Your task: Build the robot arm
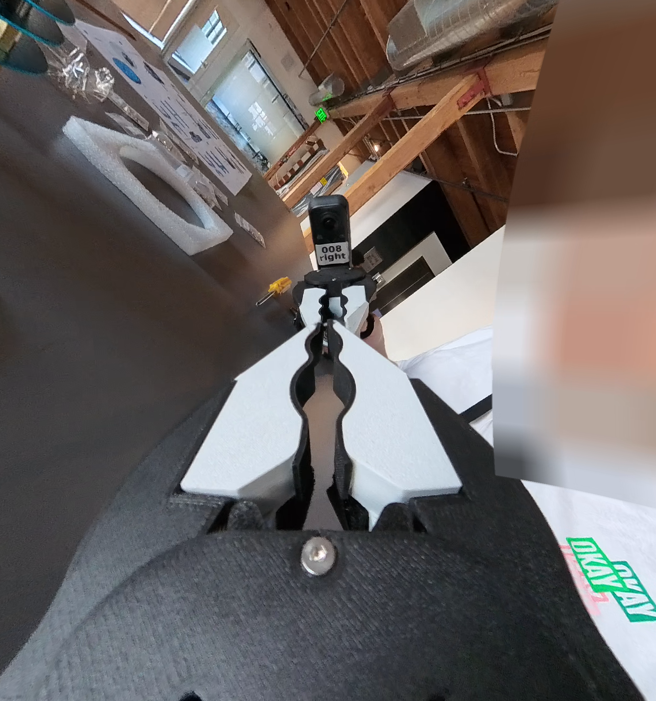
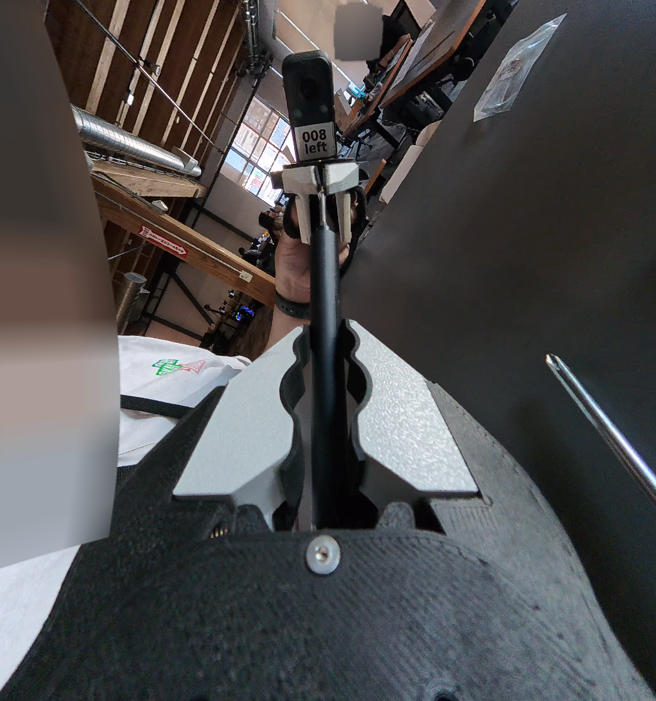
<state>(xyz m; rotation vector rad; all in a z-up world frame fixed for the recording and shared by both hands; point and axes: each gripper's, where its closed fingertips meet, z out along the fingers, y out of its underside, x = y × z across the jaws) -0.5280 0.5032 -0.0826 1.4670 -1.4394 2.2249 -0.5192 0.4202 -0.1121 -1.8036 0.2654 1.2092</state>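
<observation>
Black screwdriver spans both grippers' jaws.

You are facing a white printed label on the opposite camera, and a like label there. Green lettering is showing on your white shirt, and a lit green sign is glowing overhead.

The two tools face each other tip to tip above the counter. A slim rod-shaped handle runs lengthwise between the right tool's fingers, its thin far tip reaching in between the left tool's fingers. On the counter lie a foam frame with a printed box behind it, a small screwdriver beside the right tool, a long screwdriver shaft and, nearer the far edge, a plastic bag.
</observation>
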